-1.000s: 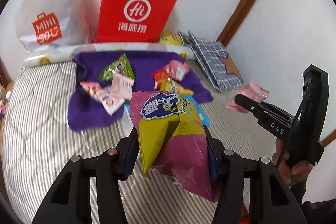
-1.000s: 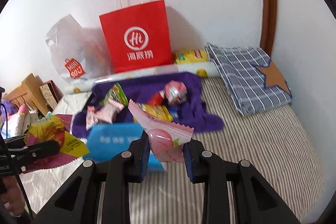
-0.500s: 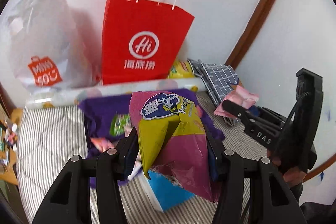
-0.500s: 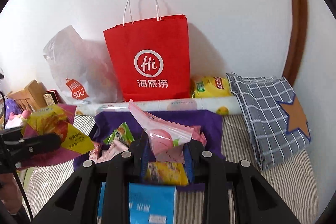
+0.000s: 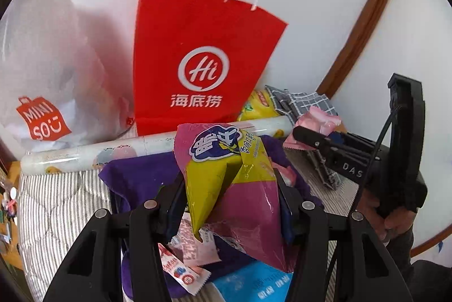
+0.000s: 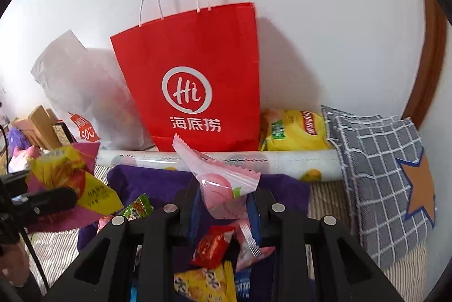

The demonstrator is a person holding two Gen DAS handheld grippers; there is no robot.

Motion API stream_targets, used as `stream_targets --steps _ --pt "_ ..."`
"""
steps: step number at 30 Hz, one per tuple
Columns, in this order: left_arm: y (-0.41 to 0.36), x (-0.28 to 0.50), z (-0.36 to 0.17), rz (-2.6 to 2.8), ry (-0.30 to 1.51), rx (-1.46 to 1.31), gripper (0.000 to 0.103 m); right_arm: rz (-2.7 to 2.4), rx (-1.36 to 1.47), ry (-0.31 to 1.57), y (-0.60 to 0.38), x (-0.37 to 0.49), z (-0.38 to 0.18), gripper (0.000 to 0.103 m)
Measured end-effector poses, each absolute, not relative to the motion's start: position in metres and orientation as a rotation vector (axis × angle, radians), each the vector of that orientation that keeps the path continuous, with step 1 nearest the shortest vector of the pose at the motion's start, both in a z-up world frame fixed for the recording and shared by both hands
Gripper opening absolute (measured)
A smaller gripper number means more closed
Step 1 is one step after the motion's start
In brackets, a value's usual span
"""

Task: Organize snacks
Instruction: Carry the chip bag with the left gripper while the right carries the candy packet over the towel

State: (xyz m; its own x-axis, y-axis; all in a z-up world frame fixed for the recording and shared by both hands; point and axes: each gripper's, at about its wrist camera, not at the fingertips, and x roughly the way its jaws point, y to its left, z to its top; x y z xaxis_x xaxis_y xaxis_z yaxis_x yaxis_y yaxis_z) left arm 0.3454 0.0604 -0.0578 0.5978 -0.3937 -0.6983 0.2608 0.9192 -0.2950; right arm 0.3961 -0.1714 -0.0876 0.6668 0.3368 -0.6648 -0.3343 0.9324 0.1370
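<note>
My right gripper (image 6: 223, 205) pinches a pink plastic snack packet (image 6: 223, 186) before the upright red paper bag (image 6: 192, 78).

Ahead of your left fingers (image 5: 180, 189) the paper bag (image 5: 197, 61) stands against the wall, the plastic bag (image 5: 48, 81) to its left, a roll (image 5: 141, 146) lying before both. Below your right fingers (image 6: 261, 205), snack packets (image 6: 214, 245) lie on a cloth (image 6: 147, 183) on the bed (image 5: 56, 203).

- My left gripper (image 5: 230, 196) was black; its chip bag (image 5: 240, 189) was magenta and yellow.
- My right gripper (image 6: 223, 203) held a pale pink packet (image 6: 223, 186).
- The far paper bag (image 6: 192, 81) was red with white lettering.
- The cloth (image 6: 152, 183) was purple, the bedsheet (image 5: 59, 203) grey-and-white striped.
- The right pillow (image 6: 378, 174) was grey checked.
</note>
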Motion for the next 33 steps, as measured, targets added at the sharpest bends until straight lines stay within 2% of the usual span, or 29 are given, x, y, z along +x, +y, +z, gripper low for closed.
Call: stream_targets --steps 13,33 --pt "0.066 0.364 -0.088 -0.355 0.923 -0.161 0.054 0.43 -0.056 0.75 -0.158 0.403 -0.107 0.027" --pt "0.071 0.367 -0.09 -0.318 0.915 -0.159 0.054 0.395 -0.061 0.771 -0.174 0.408 -0.102 0.027"
